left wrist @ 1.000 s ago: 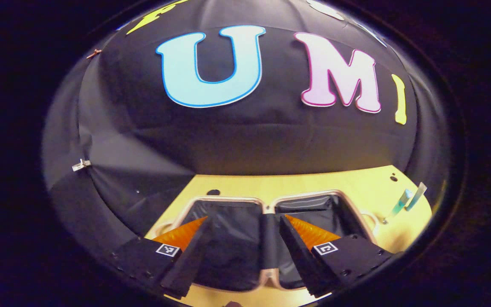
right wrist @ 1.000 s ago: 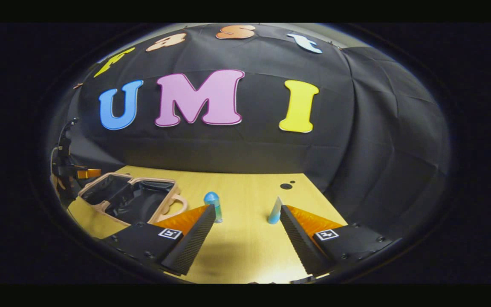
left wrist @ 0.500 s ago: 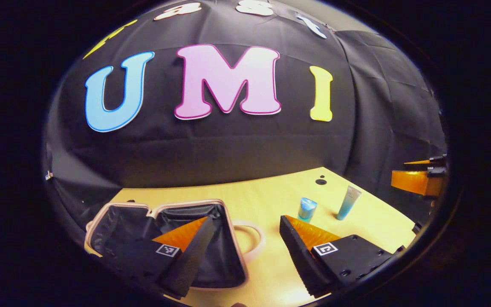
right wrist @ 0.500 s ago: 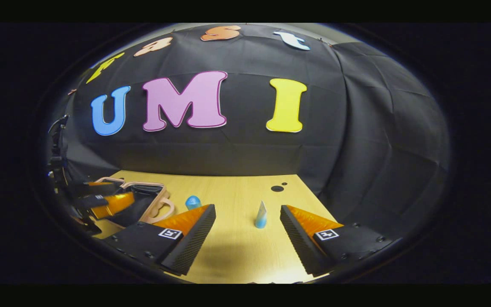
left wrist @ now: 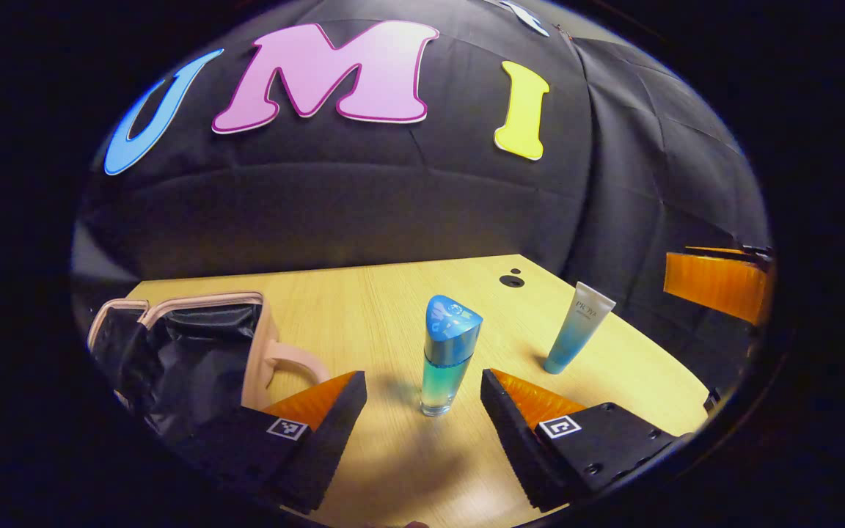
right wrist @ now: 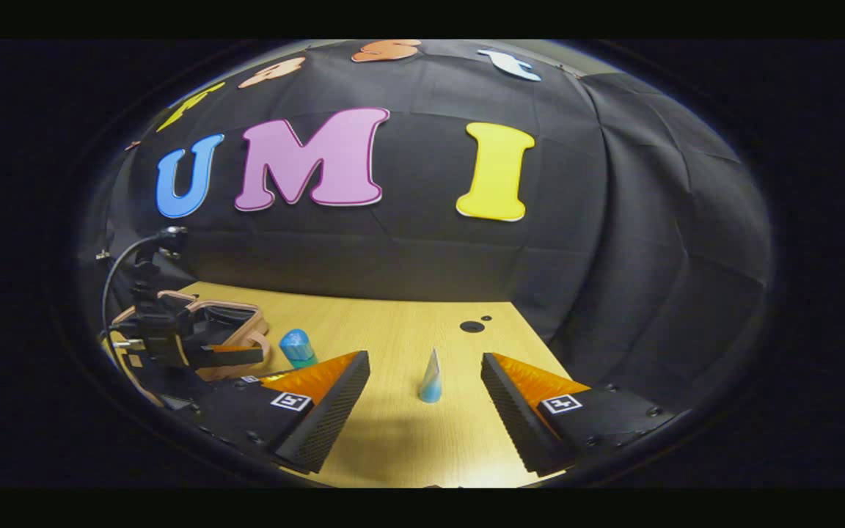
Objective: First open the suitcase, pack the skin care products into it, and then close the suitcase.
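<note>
Two skin care products stand upright on the pale wooden table (left wrist: 364,308) in the left gripper view. The blue-capped bottle (left wrist: 446,356) is nearest, directly ahead of the left gripper (left wrist: 422,392), which hangs with its jaws spread wide; the bottle sits in line with the gap, just beyond the tips, touching neither finger. Further right and further back stands the white-and-blue tube (left wrist: 576,327) on its cap, leaning a little, well apart from the bottle. At the left lies the suitcase (left wrist: 195,345), open, its black lining showing inside the pink rim, with the pink handle (left wrist: 290,363) curving toward the left finger. An orange part of the other gripper shows at the far right edge.

From the right gripper view, the right gripper (right wrist: 426,381) is likewise opened wide above the table (right wrist: 393,440). The tube (right wrist: 430,375) stands in the middle of the gap, a little beyond the tips, seen edge-on as a narrow cone, and neither finger touches it. The bottle (right wrist: 297,347) stands off to the left, just past the left finger. Beyond it lies the open suitcase (right wrist: 239,323), partly hidden by the left gripper (right wrist: 224,356) and its dark mount with a cable looping above. Two small dark holes (right wrist: 475,325) mark the tabletop near its far edge.
</note>
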`<state>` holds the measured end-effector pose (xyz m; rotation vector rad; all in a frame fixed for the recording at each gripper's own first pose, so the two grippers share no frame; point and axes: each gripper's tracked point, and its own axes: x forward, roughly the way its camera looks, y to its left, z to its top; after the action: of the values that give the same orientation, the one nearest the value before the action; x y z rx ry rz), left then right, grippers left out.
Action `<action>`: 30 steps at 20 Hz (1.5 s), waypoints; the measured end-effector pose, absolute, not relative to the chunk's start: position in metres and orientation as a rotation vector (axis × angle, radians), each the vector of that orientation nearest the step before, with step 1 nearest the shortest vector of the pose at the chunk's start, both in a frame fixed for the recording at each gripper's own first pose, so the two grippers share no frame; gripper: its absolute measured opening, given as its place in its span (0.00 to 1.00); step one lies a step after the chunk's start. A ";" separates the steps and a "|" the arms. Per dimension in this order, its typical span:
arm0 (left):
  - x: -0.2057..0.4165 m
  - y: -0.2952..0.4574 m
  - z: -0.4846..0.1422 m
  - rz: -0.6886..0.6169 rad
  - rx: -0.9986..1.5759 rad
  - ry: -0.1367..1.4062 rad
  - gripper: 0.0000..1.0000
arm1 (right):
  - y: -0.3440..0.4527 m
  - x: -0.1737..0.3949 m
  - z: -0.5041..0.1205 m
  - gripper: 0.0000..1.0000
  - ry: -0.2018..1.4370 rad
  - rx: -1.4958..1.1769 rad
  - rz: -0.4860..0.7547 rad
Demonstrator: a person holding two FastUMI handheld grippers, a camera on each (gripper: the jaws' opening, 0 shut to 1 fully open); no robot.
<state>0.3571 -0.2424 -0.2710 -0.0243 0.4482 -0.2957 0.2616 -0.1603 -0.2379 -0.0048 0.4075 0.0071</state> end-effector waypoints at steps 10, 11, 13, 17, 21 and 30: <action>0.401 -0.278 -0.324 -0.297 -0.046 0.528 0.82 | -0.173 0.304 -0.331 0.98 0.537 0.059 -0.061; 0.403 -0.280 -0.326 -0.298 -0.063 0.530 0.81 | -0.172 0.310 -0.336 0.98 0.534 0.059 -0.063; 0.407 -0.279 -0.330 -0.284 -0.050 0.538 0.74 | -0.170 0.318 -0.353 0.97 0.554 0.068 -0.069; 0.411 -0.278 -0.330 -0.279 -0.015 0.542 0.48 | -0.168 0.338 -0.380 0.97 0.577 0.110 -0.081; 0.408 -0.278 -0.330 -0.284 -0.024 0.542 0.47 | -0.172 0.350 -0.402 0.98 0.597 0.149 -0.099; 0.403 -0.279 -0.329 -0.309 -0.027 0.540 0.47 | -0.169 0.365 -0.409 0.39 0.578 0.108 -0.076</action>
<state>0.4034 -0.2794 -0.3290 -0.0268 0.5405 -0.3094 0.3649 -0.1686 -0.4093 0.1081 0.5777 -0.0763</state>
